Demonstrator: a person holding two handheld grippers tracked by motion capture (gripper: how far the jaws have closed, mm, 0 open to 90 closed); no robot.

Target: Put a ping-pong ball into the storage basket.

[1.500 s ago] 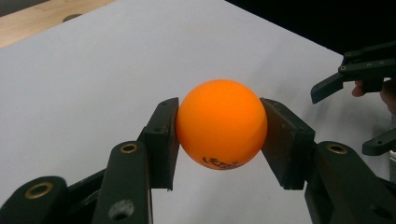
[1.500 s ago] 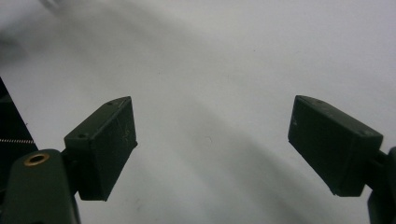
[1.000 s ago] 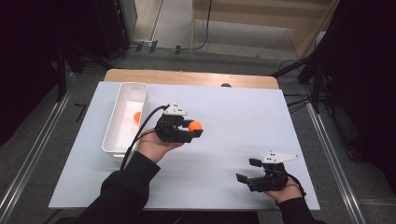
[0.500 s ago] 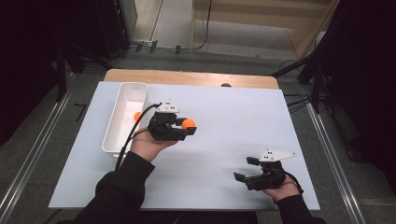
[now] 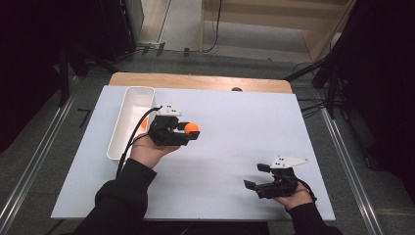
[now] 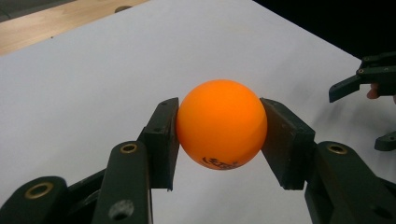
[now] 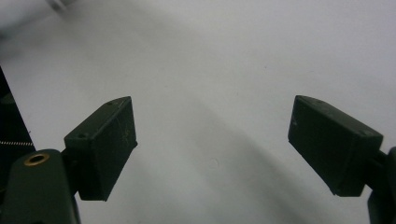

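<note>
The orange ball (image 6: 221,125) sits pinched between my left gripper (image 5: 188,133)'s two pads, held above the white table (image 5: 235,147) just beside the white tray (image 5: 128,117), which has something orange in it. My right gripper (image 5: 257,176), well apart near the table's front edge, has its jaws wide apart and holds nothing.
</note>
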